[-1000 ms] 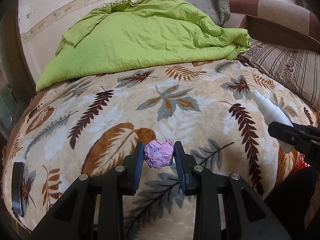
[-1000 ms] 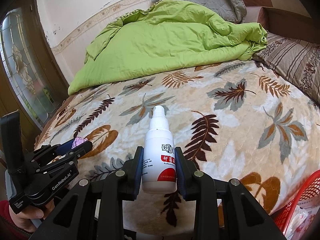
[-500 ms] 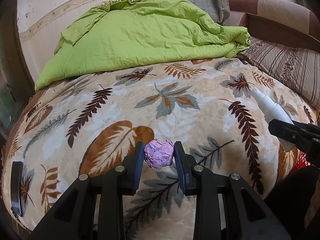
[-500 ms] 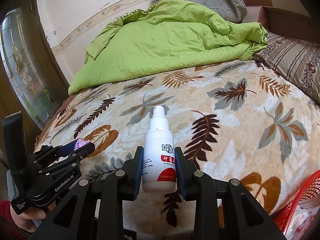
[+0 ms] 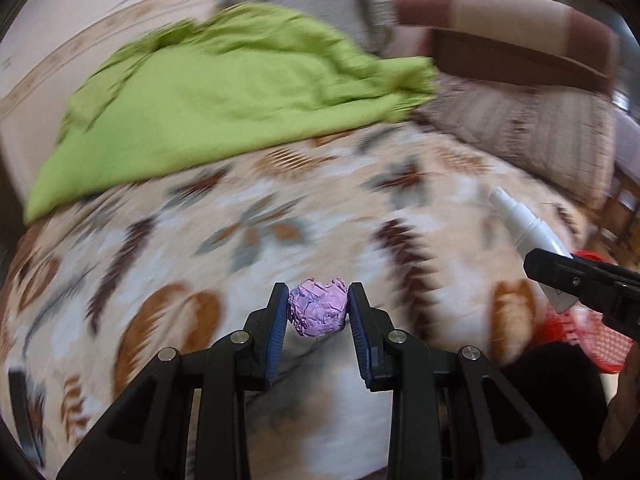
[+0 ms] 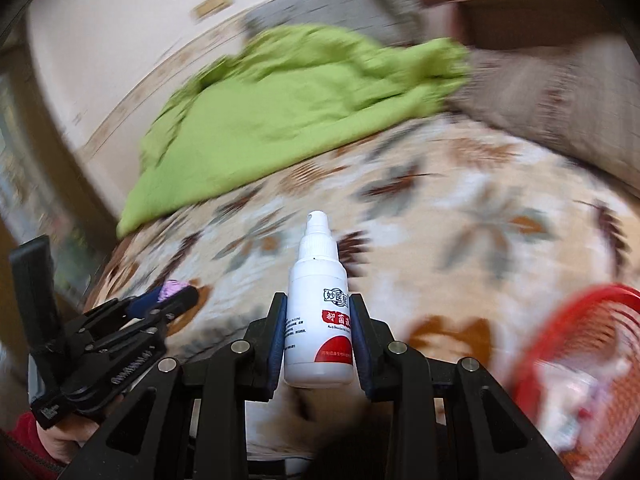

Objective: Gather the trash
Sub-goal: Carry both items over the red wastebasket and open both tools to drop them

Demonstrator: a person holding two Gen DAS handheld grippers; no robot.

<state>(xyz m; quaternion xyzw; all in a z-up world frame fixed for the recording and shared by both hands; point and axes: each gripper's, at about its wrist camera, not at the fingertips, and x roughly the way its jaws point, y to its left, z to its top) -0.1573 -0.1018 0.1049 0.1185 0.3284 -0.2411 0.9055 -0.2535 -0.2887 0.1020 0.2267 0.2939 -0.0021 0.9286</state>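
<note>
The wide bed under its cream plush blanket printed with brown and grey leaves point(image 5: 320, 200) filled both views, so take it as your landmark: a rumpled lime-green quilt point(image 5: 224, 92) lay at its far end, and a red plastic mesh basket point(image 6: 580, 344) stood at its near right edge with a few scraps already inside. Above the bed's near edge, your right gripper point(image 6: 318, 340) was clamped on the lower body of a small white plastic spray bottle with a red label point(image 6: 318, 320), held upright. I judged it light, stiff and rather slick, so that grip low on the label looked sound. To its left, your left gripper point(image 5: 318, 320) pinched a crumpled lilac paper ball point(image 5: 319, 312) across its middle; that would weigh almost nothing and crush easily, needing only gentle pressure. Both items seemed ready for the basket.
</note>
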